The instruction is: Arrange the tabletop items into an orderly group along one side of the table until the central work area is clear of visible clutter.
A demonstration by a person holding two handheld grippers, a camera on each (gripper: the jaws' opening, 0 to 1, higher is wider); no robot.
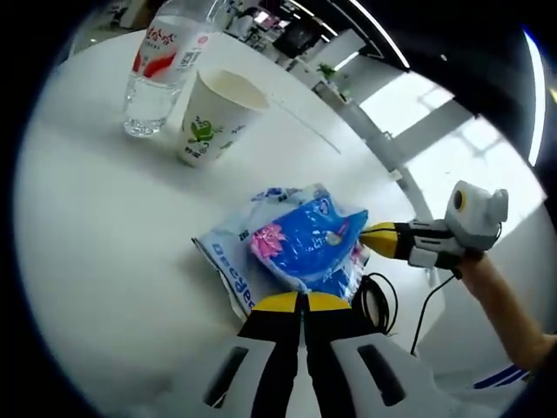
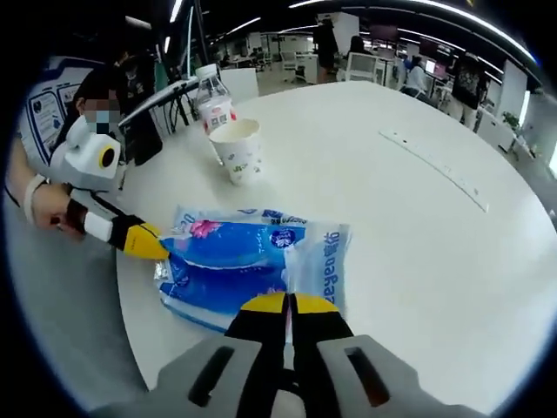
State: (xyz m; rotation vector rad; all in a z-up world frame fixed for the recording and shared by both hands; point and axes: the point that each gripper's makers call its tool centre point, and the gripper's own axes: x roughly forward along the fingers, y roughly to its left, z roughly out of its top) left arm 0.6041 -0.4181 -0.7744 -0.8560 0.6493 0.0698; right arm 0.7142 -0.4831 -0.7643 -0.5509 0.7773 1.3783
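A blue-and-white plastic tissue pack point(image 1: 300, 244) lies flat on the white table point(image 1: 104, 244). My left gripper point(image 1: 301, 301) is shut on its near edge, yellow tips pressed together. The right gripper point(image 1: 372, 238) comes in from the right and pinches the pack's opposite edge. In the right gripper view the pack point(image 2: 252, 261) lies just ahead, my right gripper point(image 2: 288, 303) is shut on its edge, and the left gripper point(image 2: 148, 241) holds the far left edge. A paper cup point(image 1: 213, 117) point(image 2: 239, 148) stands upright beside a clear water bottle point(image 1: 165, 65) point(image 2: 214, 100).
A thin pale strip point(image 2: 431, 165) lies on the table point(image 2: 409, 261) to the right. A black cable point(image 1: 380, 300) loops off the table edge near the pack. A person's hand point(image 2: 48, 213) holds the left gripper. Office desks and chairs stand beyond.
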